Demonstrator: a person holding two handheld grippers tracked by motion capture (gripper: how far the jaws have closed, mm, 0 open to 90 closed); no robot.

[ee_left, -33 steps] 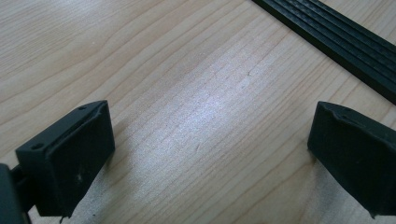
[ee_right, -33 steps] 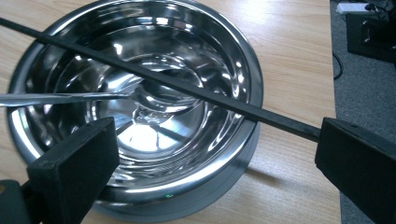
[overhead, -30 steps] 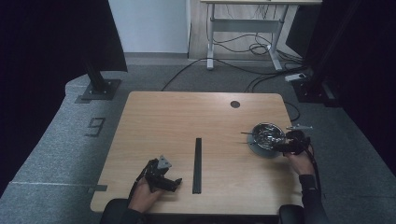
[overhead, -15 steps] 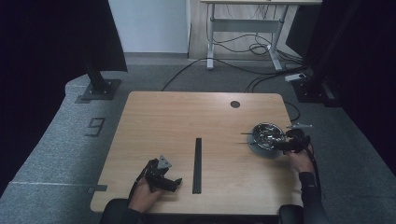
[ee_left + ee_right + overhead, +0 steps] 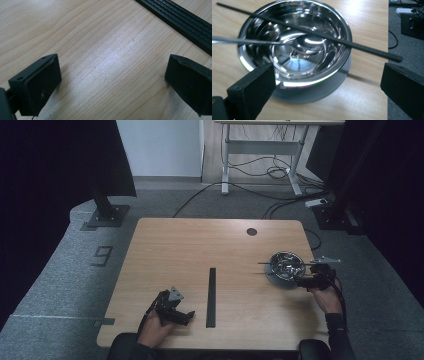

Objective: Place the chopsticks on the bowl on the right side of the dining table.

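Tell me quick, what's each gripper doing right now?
Left gripper: open, holding nothing, low over the bare table.
Right gripper: open, holding nothing, at the near side of the steel bowl.

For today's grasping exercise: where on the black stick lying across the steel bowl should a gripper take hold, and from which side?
Probably the black stick end overhanging the bowl rim nearest the open right gripper: it is free above the table, so jaws can close across it from that side.
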